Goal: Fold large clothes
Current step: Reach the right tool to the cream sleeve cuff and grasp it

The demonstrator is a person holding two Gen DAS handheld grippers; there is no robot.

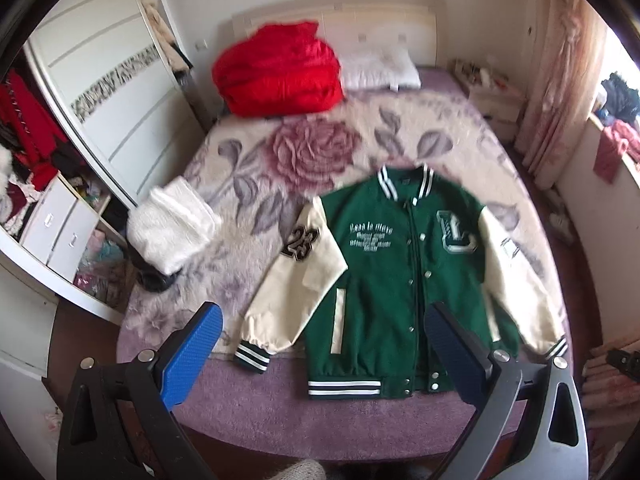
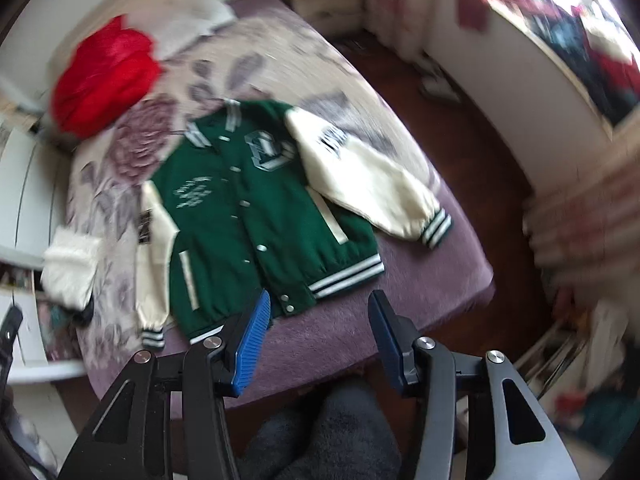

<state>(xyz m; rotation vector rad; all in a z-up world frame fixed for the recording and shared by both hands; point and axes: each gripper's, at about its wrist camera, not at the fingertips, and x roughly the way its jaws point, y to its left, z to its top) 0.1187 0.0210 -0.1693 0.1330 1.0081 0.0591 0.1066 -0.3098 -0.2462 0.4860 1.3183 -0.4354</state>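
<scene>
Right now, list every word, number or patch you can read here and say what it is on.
"23": black-and-white patch on the jacket's cream sleeve.
"L": large letter patch on the green chest.
White embroidered lines on the other chest panel: too blurred to read.
Patch on the other sleeve: blurred, unreadable.

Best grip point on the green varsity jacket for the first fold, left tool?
Probably the striped cuff of the cream sleeve on the left tool's side. The varsity jacket lies flat, front up, snapped shut, sleeves angled outward. The cuff sits at the near edge, so come from the bed's foot, one finger under it.
</scene>
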